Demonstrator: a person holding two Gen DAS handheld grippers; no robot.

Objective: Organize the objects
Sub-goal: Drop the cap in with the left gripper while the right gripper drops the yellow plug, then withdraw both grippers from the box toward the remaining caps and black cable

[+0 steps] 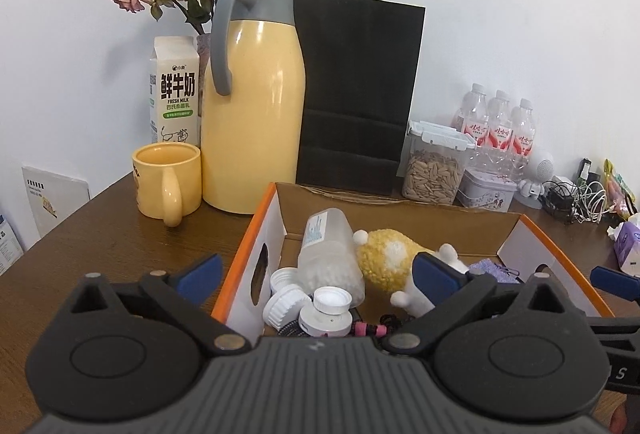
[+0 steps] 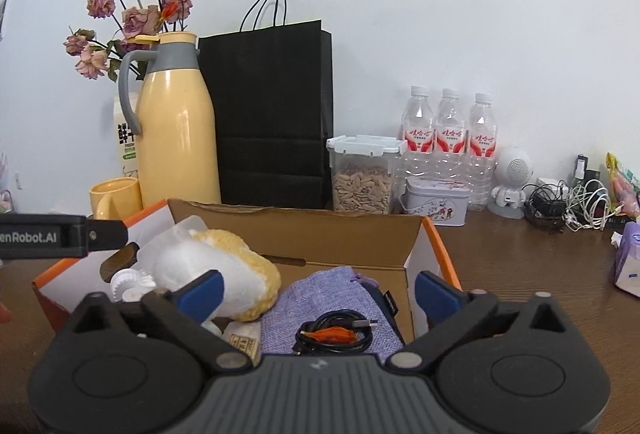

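Cardboard box [image 1: 400, 218] sits near-centre on the table [image 1: 120, 234]. Inside it, far to near: frosted bottle [image 1: 328, 254], plush toy [image 1: 388, 258], lilac pouch [image 2: 332, 298], black cable [image 2: 336, 334]. My left gripper [image 1: 316, 270] and right gripper [image 2: 316, 290] are both released, empty. I'd descend straight, pads straddling one item only.

Right gripper [image 2: 318, 290] jaws stand wide apart above the cardboard box [image 2: 296, 230]; coiled cable [image 2: 334, 336] rests on purple pouch [image 2: 320, 298].

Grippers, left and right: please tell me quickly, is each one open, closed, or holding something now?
Left gripper: open, holding nothing, over the cardboard box.
Right gripper: open, holding nothing, over the same box.
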